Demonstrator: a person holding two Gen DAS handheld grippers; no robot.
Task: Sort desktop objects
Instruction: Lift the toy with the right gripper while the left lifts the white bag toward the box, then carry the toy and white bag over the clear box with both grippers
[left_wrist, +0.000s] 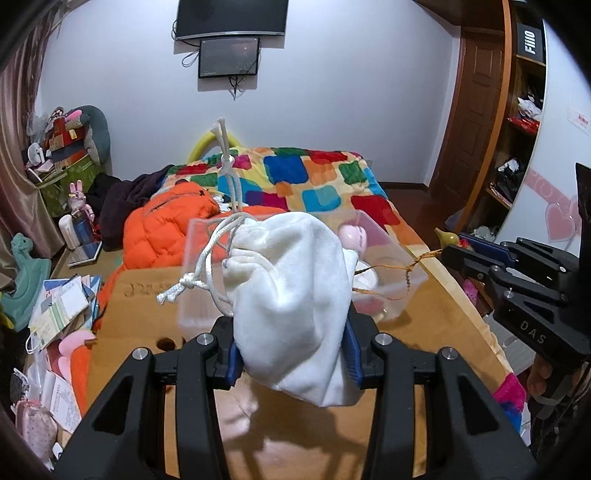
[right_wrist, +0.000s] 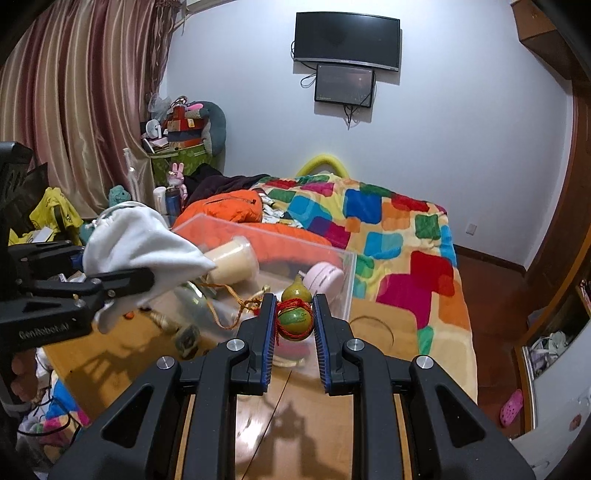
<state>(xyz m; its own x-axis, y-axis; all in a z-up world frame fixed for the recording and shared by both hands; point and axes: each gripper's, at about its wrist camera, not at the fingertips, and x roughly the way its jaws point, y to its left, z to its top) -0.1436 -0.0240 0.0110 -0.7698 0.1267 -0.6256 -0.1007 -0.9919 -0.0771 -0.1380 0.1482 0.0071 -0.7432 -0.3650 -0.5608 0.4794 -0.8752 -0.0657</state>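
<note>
- White drawstring pouch (left_wrist: 291, 295) hangs clamped in the jaws of the left gripper (left_wrist: 293, 354), above the counter (left_wrist: 155, 314) and in front of the clear box (left_wrist: 399, 266).
- Clear box sits on the counter with a pink round item (right_wrist: 325, 278) and a cream cup (right_wrist: 232, 260) inside.
- Small green gourd (right_wrist: 295, 314) with red cord is pinched in the right gripper (right_wrist: 295, 325), just before the box.
</note>
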